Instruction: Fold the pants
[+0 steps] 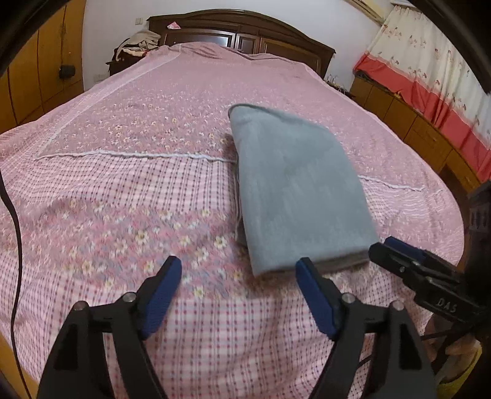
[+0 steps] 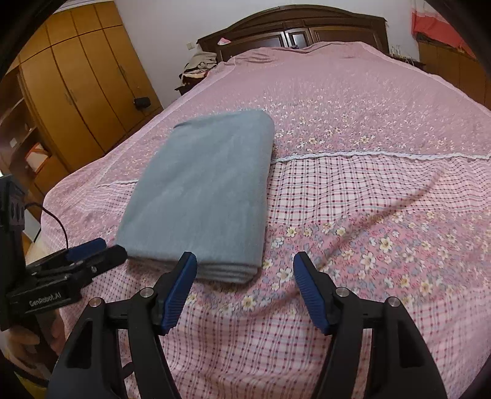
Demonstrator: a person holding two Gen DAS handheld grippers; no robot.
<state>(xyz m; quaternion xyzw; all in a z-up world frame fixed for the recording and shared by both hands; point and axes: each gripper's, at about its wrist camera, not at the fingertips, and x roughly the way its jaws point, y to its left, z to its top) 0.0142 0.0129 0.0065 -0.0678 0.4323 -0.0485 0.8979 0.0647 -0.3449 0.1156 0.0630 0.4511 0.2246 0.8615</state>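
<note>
The grey-blue pants (image 1: 294, 184) lie folded into a neat rectangle on the pink bed, also shown in the right wrist view (image 2: 202, 196), with several stacked layers at the near edge. My left gripper (image 1: 239, 270) is open and empty, just in front of the pants' near left corner; it also shows at the left of the right wrist view (image 2: 101, 248). My right gripper (image 2: 244, 264) is open and empty, just in front of the pants' near right corner; it also shows at the right of the left wrist view (image 1: 386, 245).
The pink floral and checked bedspread (image 2: 368, 199) covers the bed. A dark wooden headboard (image 2: 300, 27) stands at the far end. A wooden wardrobe (image 2: 76, 92) stands left, low cabinets and a curtain (image 1: 429, 76) right. A pile of clothes (image 1: 144, 41) sits by the headboard.
</note>
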